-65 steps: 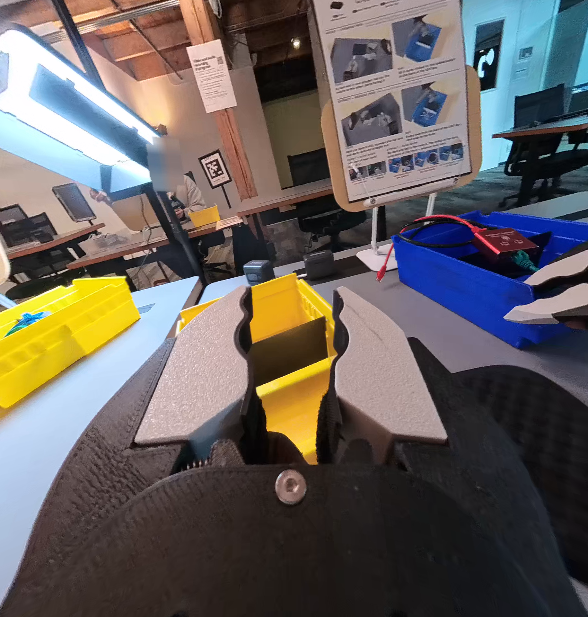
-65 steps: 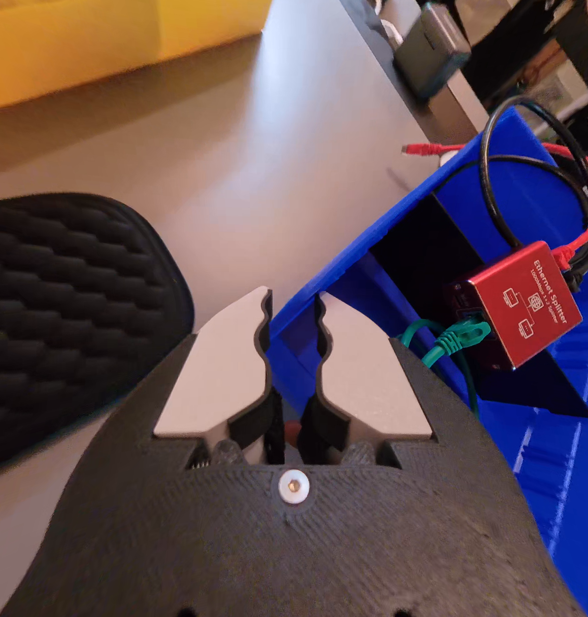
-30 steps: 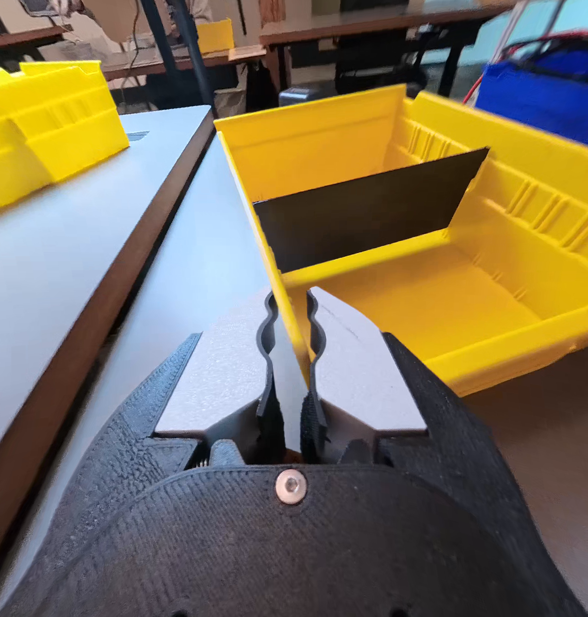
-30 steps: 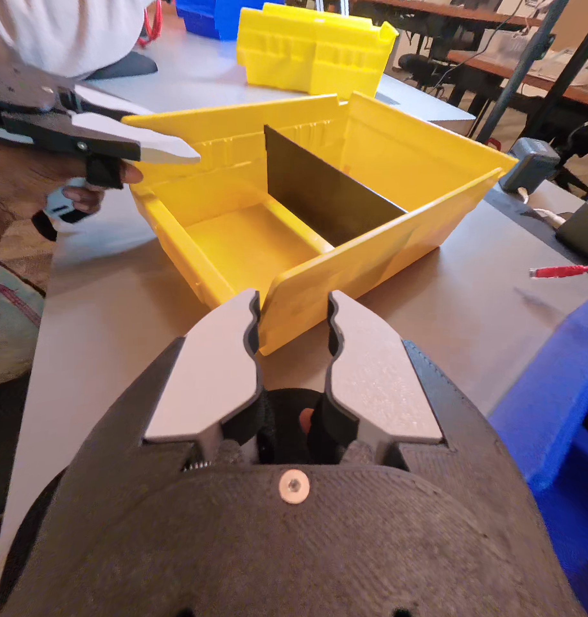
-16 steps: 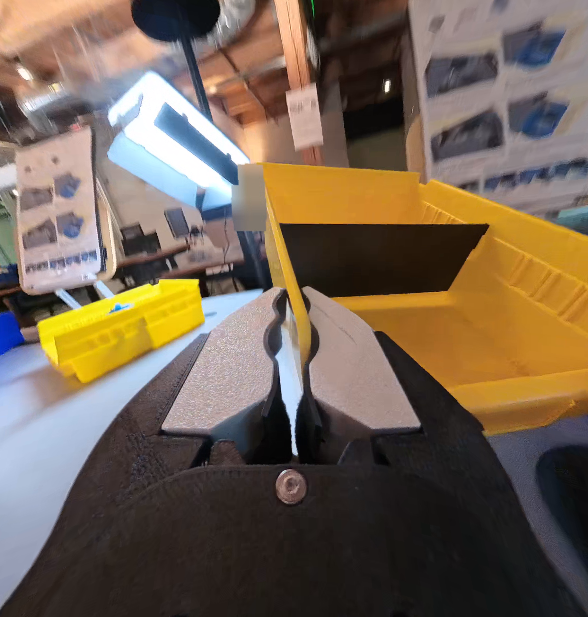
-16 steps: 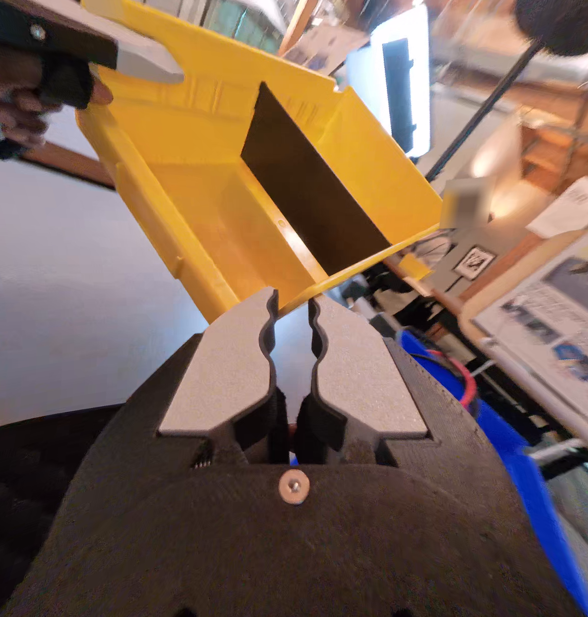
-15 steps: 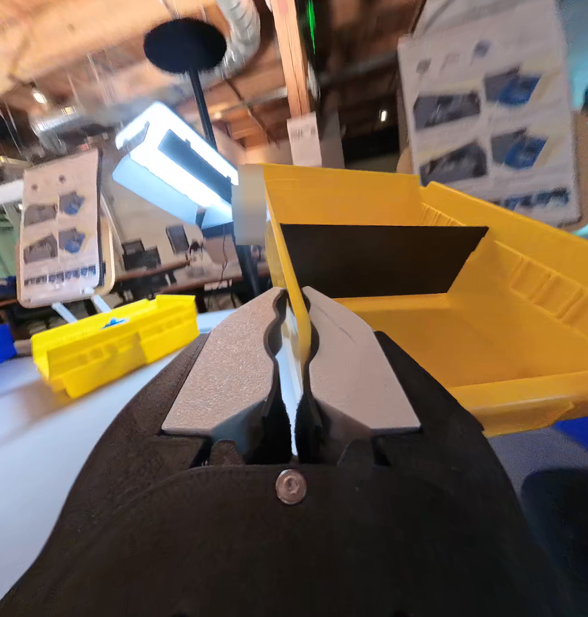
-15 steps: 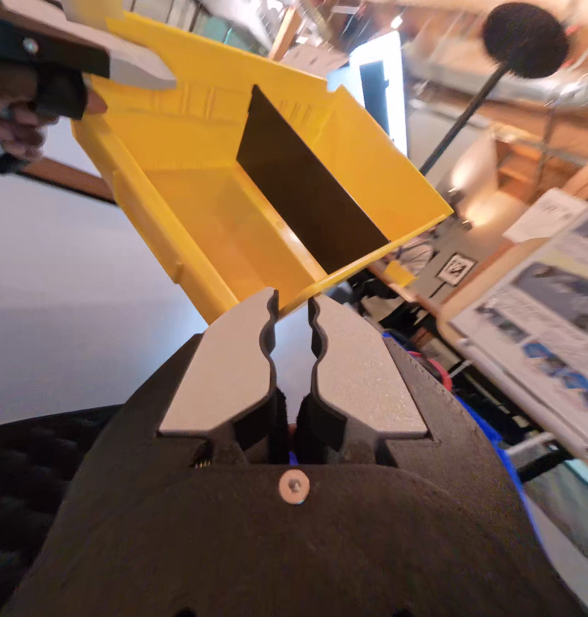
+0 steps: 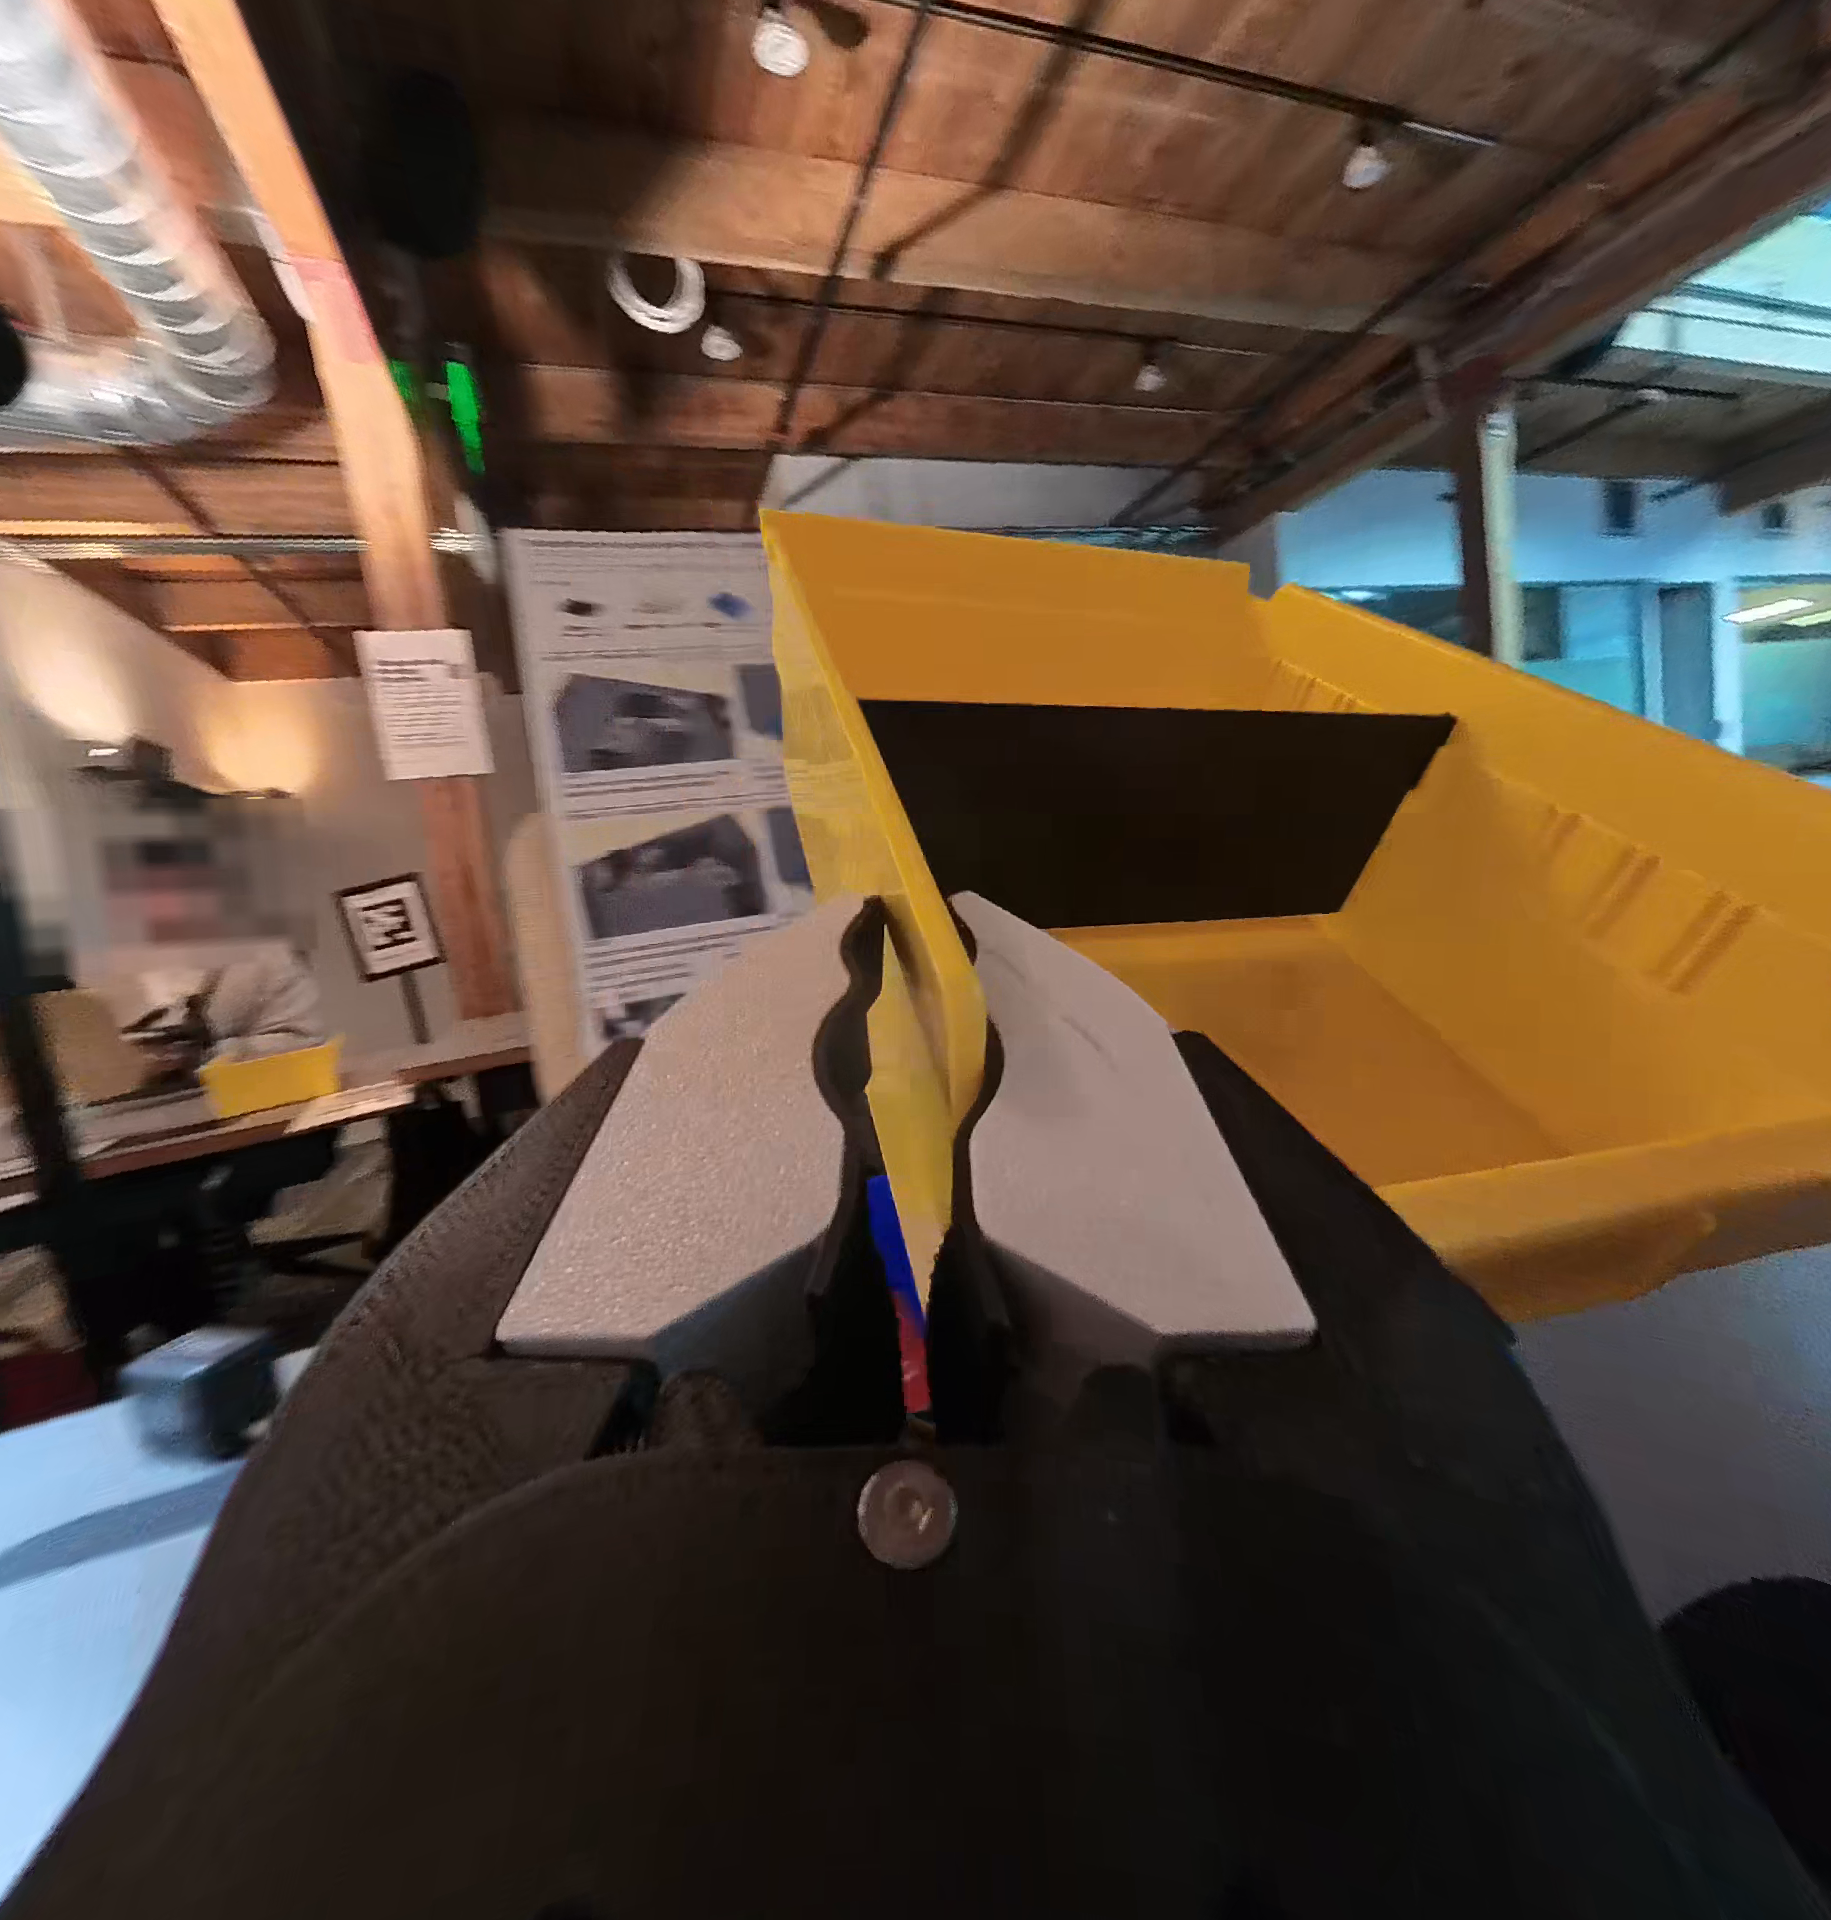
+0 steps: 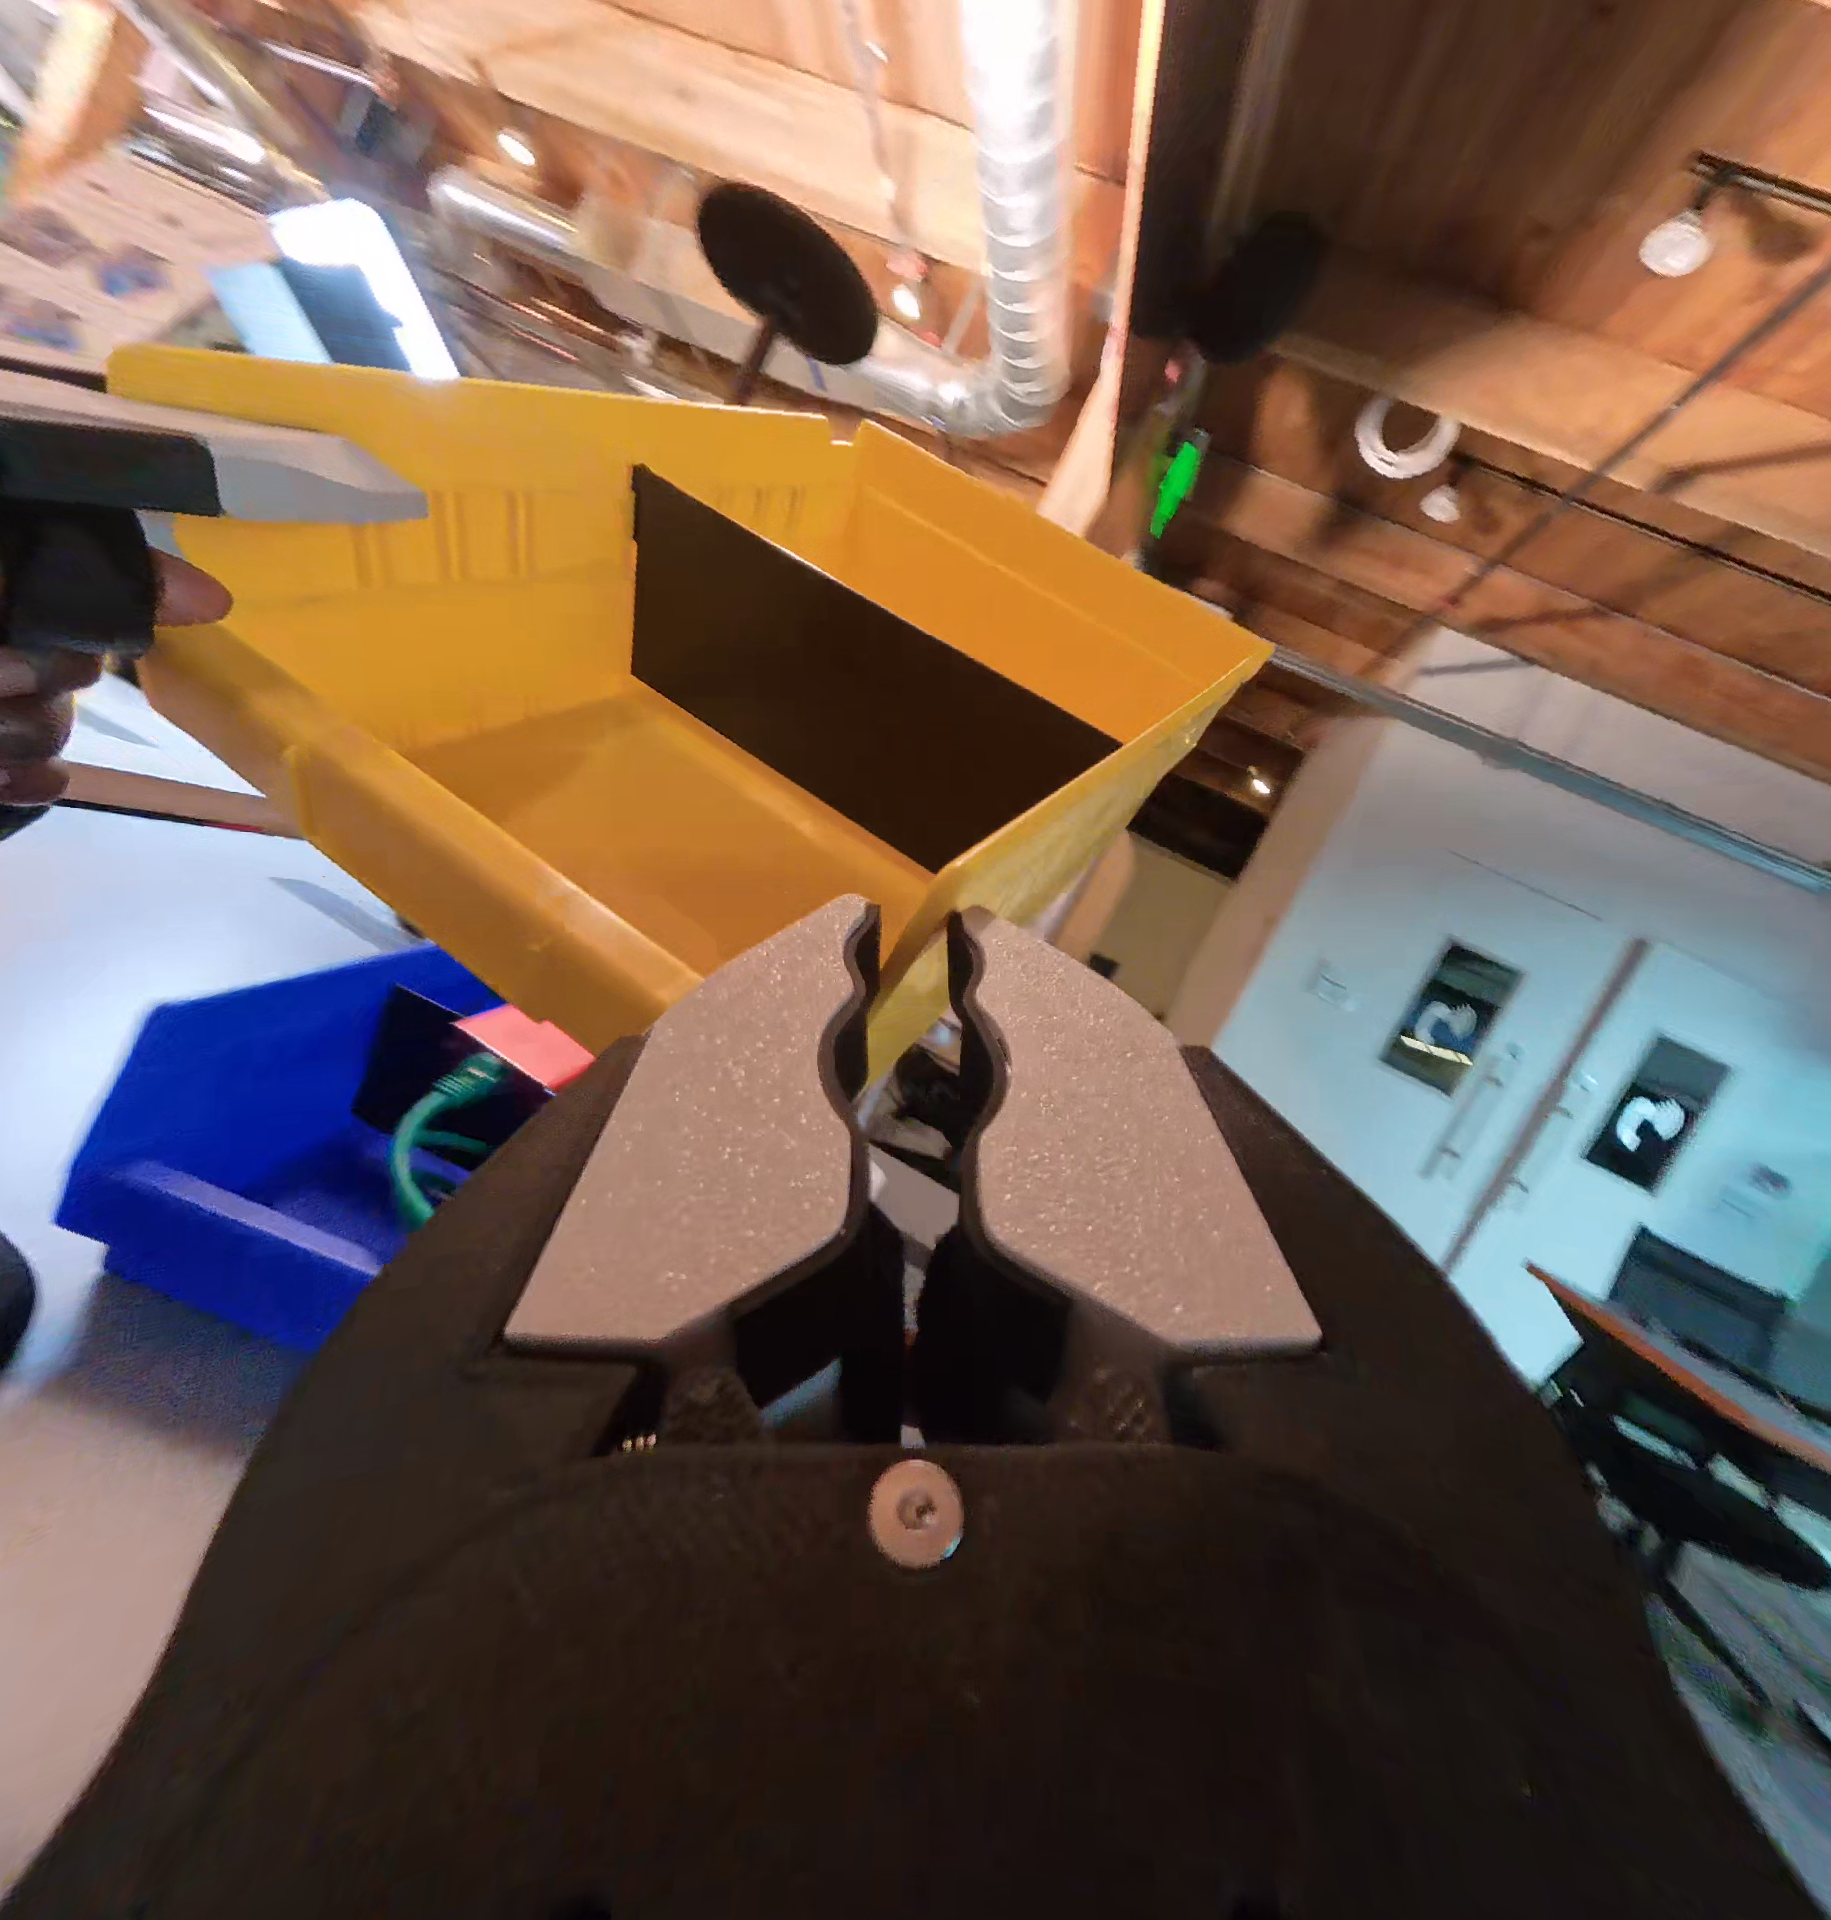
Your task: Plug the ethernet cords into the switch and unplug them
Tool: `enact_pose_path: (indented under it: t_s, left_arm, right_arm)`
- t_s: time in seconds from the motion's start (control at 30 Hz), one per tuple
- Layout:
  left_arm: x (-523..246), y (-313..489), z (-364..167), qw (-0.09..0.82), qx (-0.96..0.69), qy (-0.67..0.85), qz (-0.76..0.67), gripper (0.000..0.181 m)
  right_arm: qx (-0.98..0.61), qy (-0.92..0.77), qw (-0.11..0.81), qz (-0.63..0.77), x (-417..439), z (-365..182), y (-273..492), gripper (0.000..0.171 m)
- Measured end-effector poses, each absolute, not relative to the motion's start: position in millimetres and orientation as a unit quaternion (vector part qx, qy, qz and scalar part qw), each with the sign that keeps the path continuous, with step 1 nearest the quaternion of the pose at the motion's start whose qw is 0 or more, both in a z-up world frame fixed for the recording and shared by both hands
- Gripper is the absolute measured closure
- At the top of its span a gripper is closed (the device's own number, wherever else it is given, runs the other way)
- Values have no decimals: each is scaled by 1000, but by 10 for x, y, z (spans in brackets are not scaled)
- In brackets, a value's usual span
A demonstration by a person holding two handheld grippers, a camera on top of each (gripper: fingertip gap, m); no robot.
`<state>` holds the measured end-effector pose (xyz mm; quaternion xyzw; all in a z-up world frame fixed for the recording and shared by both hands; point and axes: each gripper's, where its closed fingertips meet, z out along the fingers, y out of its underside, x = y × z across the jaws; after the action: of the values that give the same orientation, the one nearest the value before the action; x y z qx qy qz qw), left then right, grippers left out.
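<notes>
An empty yellow bin point(image 9: 1462, 1091) with a black divider point(image 9: 1150, 810) hangs tilted in the air between both grippers. My left gripper point(image 9: 916, 935) is shut on the bin's left side wall. My right gripper point(image 10: 913, 925) is shut on the opposite side wall of the yellow bin point(image 10: 599, 821). The left gripper point(image 10: 391, 499) also shows at the far wall in the right wrist view, held by a hand point(image 10: 17, 675). A green ethernet cord point(image 10: 423, 1138) lies by a dark box point(image 10: 412, 1060) in a blue bin point(image 10: 215, 1132) below.
The grey table point(image 10: 90, 935) lies under the lifted bin, with the blue bin on it. Another small yellow bin point(image 9: 267, 1075) stands on a far table. Wooden ceiling beams, ducting and wall posters fill the background. A person sits at the far left, blurred. Across from one pair of fingers to the other is roughly 20 cm.
Both grippers closed on the yellow bin's side walls and lifted it off the table, tilting it upward. Both views now point toward the ceiling, and the blue bin has appeared below.
</notes>
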<state>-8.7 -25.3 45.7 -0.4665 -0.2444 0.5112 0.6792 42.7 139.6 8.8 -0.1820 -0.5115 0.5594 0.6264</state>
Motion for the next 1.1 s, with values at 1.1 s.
enact_pose_path:
  t_s: [1.1]
  left_arm:
    - [-619, 2179, -1487, 549, -754, -218, 286, 106]
  right_arm:
    - [-536, -485, 521, 455, 27, -1470, 3805, 136]
